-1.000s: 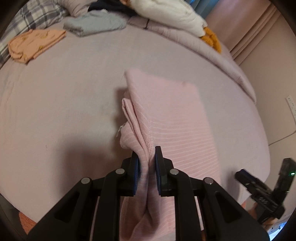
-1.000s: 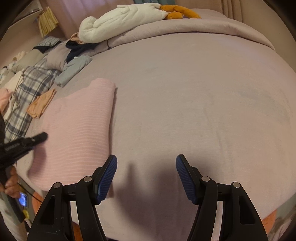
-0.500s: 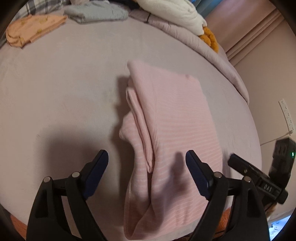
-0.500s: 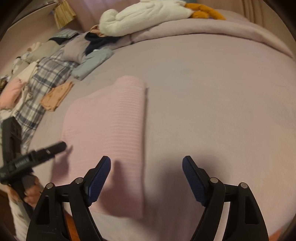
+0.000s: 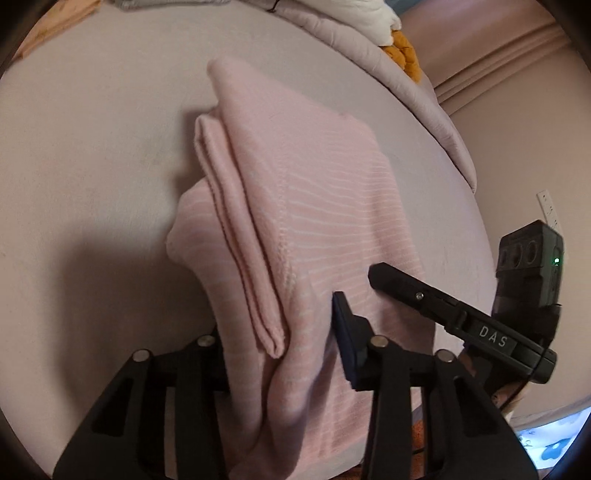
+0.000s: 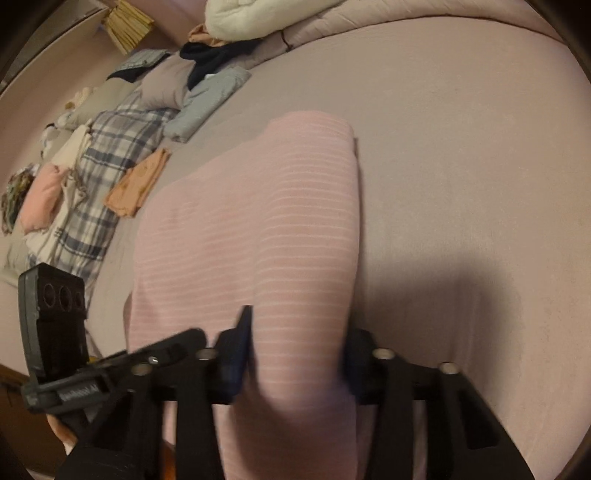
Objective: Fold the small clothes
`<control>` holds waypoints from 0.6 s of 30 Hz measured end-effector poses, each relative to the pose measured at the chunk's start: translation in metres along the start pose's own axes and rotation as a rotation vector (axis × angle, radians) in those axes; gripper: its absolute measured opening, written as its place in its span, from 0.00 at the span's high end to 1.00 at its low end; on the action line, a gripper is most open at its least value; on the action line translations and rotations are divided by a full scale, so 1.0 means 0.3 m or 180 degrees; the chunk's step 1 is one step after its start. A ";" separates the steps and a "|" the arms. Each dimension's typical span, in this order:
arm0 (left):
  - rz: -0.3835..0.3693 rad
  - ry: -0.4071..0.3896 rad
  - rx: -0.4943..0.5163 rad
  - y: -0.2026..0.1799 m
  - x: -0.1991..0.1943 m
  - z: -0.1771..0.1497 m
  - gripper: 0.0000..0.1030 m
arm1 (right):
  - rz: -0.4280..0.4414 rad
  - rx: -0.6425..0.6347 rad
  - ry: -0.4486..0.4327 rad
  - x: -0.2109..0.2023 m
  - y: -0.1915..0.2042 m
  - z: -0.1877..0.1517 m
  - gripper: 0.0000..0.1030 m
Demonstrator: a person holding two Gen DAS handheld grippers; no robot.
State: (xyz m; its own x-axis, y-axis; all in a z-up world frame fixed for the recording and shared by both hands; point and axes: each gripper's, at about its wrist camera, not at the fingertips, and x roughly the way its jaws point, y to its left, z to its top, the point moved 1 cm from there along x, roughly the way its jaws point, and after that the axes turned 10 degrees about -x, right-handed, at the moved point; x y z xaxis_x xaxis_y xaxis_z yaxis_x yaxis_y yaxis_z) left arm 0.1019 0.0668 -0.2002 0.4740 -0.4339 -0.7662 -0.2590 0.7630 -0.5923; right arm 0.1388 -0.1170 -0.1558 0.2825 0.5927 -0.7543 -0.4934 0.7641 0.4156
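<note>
Since half a second ago I have dropped both the left hand-held gripper (image 5: 280, 332) and right hand-held gripper (image 6: 295, 350), jaws open, astride the pink striped garment (image 5: 295, 206) on the bed (image 5: 92, 147), ready to pinch its near edge for the next fold.

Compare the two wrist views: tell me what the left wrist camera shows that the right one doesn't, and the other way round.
Only the left wrist view shows the pink garment's layered folded edge, a wall outlet strip and the right gripper reaching in from the side.

Only the right wrist view shows the plaid blanket, a folded orange garment, a folded grey-blue garment and a dark garment.

Both show the pink striped garment on the mauve bedspread, between the viewing gripper's fingers, and the white plush at the far edge.
</note>
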 end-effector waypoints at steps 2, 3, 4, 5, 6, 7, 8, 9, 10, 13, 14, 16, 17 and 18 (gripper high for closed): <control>0.0026 -0.0113 0.0132 -0.054 -0.027 -0.002 0.66 | -0.0040 -0.0061 -0.0073 -0.035 0.023 0.002 0.68; 0.0032 -0.0168 0.0211 -0.080 -0.034 -0.002 0.66 | -0.0059 -0.0094 -0.0116 -0.050 0.029 0.008 0.68; 0.0014 -0.0216 0.0274 -0.104 -0.042 -0.001 0.66 | -0.0083 -0.0134 -0.0184 -0.074 0.038 0.016 0.68; -0.0008 -0.0257 0.0323 -0.127 -0.048 0.002 0.66 | -0.0121 -0.0167 -0.0244 -0.097 0.042 0.024 0.68; -0.0037 -0.0298 0.0389 -0.157 -0.052 0.008 0.66 | -0.0171 -0.0199 -0.0334 -0.133 0.047 0.034 0.68; -0.0065 -0.0326 0.0428 -0.176 -0.052 0.014 0.66 | -0.0188 -0.0213 -0.0386 -0.154 0.039 0.044 0.68; -0.0097 -0.0358 0.0468 -0.196 -0.050 0.022 0.66 | -0.0205 -0.0224 -0.0442 -0.180 0.033 0.055 0.68; -0.0126 -0.0388 0.0511 -0.222 -0.043 0.034 0.66 | -0.0228 -0.0236 -0.0489 -0.192 0.024 0.067 0.68; -0.0134 -0.0397 0.0540 -0.244 -0.034 0.041 0.66 | -0.0264 -0.0256 -0.0537 -0.207 0.011 0.078 0.68; -0.0093 -0.0411 0.0662 -0.306 0.014 0.061 0.65 | -0.0395 -0.0289 -0.0608 -0.222 -0.031 0.106 0.68; -0.0077 -0.0408 0.0680 -0.317 0.032 0.067 0.65 | -0.0449 -0.0298 -0.0624 -0.223 -0.046 0.113 0.68; -0.0017 -0.0371 0.0691 -0.314 0.062 0.074 0.62 | -0.0521 -0.0269 -0.0626 -0.211 -0.071 0.121 0.68; 0.0021 -0.0346 0.0667 -0.316 0.083 0.081 0.61 | -0.0544 -0.0246 -0.0607 -0.203 -0.082 0.123 0.68; 0.0074 -0.0344 0.0639 -0.306 0.097 0.088 0.57 | -0.0573 -0.0214 -0.0563 -0.191 -0.101 0.126 0.67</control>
State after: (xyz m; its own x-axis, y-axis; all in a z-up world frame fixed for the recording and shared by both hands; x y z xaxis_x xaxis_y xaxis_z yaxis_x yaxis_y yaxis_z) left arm 0.1617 -0.0031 -0.1615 0.5600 -0.3697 -0.7415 -0.1033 0.8568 -0.5052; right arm 0.1686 -0.1644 -0.1061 0.5074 0.4884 -0.7099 -0.4740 0.8462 0.2434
